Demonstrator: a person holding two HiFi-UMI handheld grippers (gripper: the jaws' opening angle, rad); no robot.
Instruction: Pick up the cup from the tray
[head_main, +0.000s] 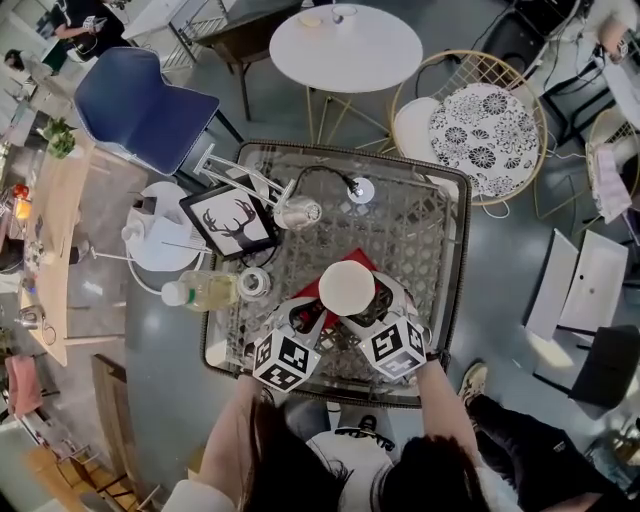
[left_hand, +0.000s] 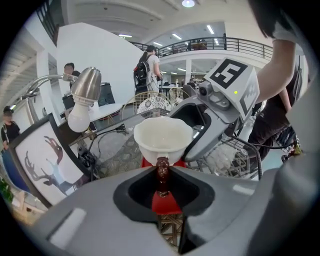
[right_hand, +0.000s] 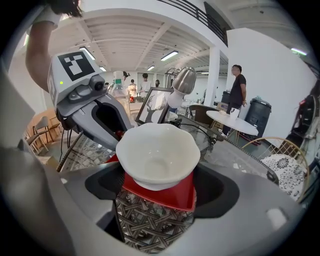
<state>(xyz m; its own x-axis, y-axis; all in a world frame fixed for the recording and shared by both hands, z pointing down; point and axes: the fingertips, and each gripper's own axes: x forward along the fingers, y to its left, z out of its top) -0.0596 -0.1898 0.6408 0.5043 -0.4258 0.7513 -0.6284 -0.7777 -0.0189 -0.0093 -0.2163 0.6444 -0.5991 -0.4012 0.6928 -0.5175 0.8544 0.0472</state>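
A white scalloped cup (head_main: 347, 287) stands on a small red tray (head_main: 360, 258) on the wicker table. In the right gripper view the cup (right_hand: 157, 152) fills the gap between my jaws, with the tray (right_hand: 167, 194) just under it. My right gripper (head_main: 370, 306) is shut on the cup's sides. My left gripper (head_main: 310, 318) comes in from the other side. Its jaws are shut on the tray's near edge (left_hand: 161, 170), right below the cup (left_hand: 162, 136). The right gripper's finger (left_hand: 199, 144) lies against the cup's side. I cannot tell whether the cup's base touches the tray.
On the glass-topped wicker table (head_main: 455, 250) are a metal desk lamp (head_main: 297, 212), a framed deer picture (head_main: 230, 220), a lying bottle (head_main: 205, 290) and a small jar (head_main: 255, 283). Beyond stand a round white table (head_main: 345, 45), a blue chair (head_main: 140, 100) and a patterned chair (head_main: 485, 125).
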